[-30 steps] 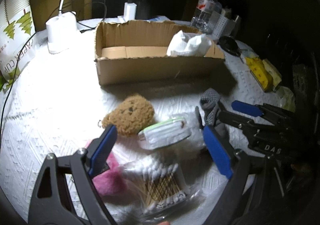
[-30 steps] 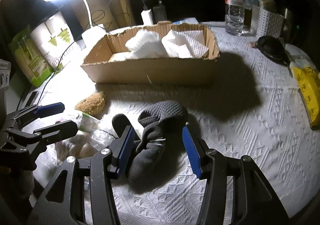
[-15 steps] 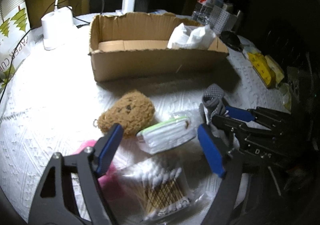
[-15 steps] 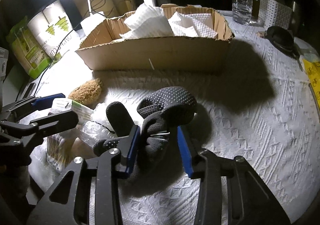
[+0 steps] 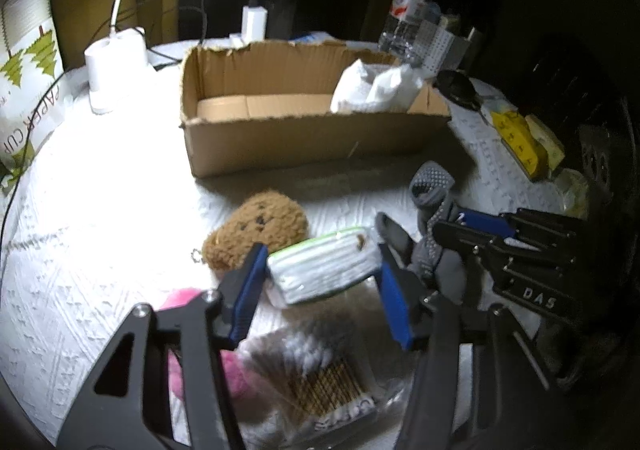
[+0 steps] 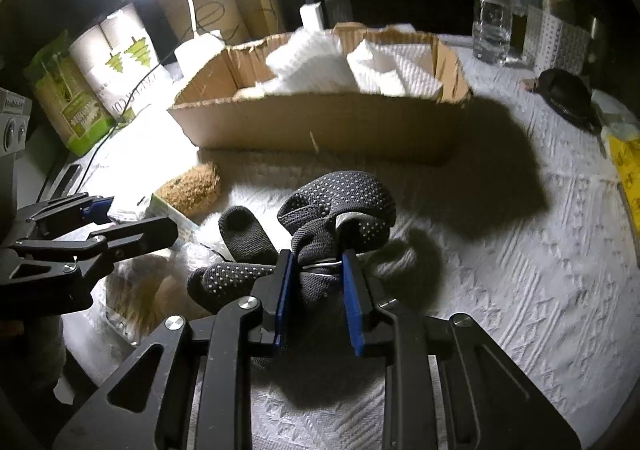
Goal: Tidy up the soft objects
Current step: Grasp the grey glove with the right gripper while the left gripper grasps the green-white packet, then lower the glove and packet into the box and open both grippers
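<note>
A bundle of dark grey dotted socks (image 6: 340,197) lies on the white cloth in front of the cardboard box (image 6: 320,125). My right gripper (image 6: 318,270) has its blue pads pressed into the sock fabric, jaws still closing. In the left wrist view a white pack with a green edge (image 5: 324,270) lies between the pads of my left gripper (image 5: 320,286). Those jaws are closing, and the pads stand at the pack's two ends. A brown plush (image 5: 256,230) sits just behind the pack. A pink fluffy piece (image 5: 232,366) is partly hidden under the left finger.
White cloths (image 5: 372,87) fill the box's right end. A bag of cotton swabs (image 5: 320,374) lies under the left gripper. A water bottle (image 6: 492,1), lamp base (image 5: 116,65), paper cup package (image 5: 28,81), yellow pack (image 5: 516,137) and black object (image 6: 564,95) ring the table.
Both pairs of jaws have narrowed. The right pads came in onto the socks, and the left pads drew in around the white pack. Neither hand shifted much.
</note>
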Tool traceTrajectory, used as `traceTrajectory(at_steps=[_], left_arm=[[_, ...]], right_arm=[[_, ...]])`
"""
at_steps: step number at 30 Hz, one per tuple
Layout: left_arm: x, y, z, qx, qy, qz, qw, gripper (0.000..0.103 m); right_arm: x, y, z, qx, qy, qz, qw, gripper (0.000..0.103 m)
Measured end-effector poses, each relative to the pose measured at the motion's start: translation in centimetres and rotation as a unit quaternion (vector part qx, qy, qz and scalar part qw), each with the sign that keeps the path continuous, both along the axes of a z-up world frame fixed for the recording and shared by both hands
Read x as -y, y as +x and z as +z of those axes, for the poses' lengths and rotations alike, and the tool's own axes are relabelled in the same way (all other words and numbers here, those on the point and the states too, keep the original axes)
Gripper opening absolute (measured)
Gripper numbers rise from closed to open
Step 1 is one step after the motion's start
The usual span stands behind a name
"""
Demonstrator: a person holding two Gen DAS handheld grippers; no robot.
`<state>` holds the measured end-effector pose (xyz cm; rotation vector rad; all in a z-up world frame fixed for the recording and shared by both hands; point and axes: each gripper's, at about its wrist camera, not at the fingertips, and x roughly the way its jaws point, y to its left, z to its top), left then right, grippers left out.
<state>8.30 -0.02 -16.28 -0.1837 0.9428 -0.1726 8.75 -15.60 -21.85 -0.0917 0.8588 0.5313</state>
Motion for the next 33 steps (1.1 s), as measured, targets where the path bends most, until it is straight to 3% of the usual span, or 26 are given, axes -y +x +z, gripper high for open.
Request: traceTrajectory(at_steps=[16,33], left_arm=[[-3.3,-0.5,3.7,0.045,-0.008,0.032,0.9984,0.055],[-7.0,0.3,5.5,0.076,-0.011,0.062,0.9951,0.055]], right_arm=[[-0.6,-0.3,5.8,0.056,0.02,0.012,0.998,0.025],[-6.3,3.4,7.3,0.047,0.02,0.069,0.996,0.025]])
